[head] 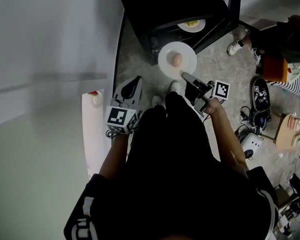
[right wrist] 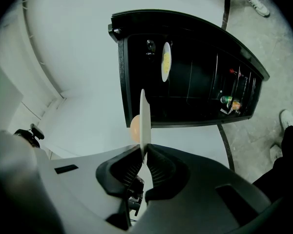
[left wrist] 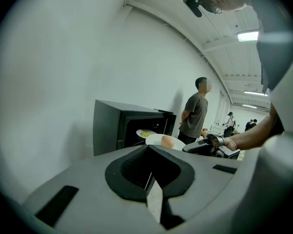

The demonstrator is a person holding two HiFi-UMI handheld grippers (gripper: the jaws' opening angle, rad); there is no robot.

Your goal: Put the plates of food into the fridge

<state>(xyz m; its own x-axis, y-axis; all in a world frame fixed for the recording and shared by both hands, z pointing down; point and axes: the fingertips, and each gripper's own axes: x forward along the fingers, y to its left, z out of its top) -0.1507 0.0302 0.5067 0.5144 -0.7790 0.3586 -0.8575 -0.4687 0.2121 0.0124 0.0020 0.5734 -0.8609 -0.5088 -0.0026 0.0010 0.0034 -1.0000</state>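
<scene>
A white plate (head: 166, 63) carrying a round peach-coloured food item (head: 176, 59) hangs in front of the open black fridge (head: 155, 4). My right gripper (head: 185, 76) is shut on the plate's near rim. In the right gripper view the plate (right wrist: 144, 116) shows edge-on between the pads, with the food (right wrist: 135, 128) to its left. Another plate with yellow food (head: 192, 25) lies on a shelf inside the fridge (right wrist: 136, 57). My left gripper (head: 135, 80) hangs left of the plate, shut and empty, and its jaws (left wrist: 149, 152) point toward the fridge (left wrist: 118, 126).
The fridge door (right wrist: 237, 89) stands open with cans on its shelf. A white ledge (head: 92, 139) bearing a red-capped bottle (head: 95, 99) runs at my left. A person (left wrist: 195, 113) stands beyond the fridge. Another person (head: 285, 44), shoes and cabled gear (head: 255, 121) crowd the floor on the right.
</scene>
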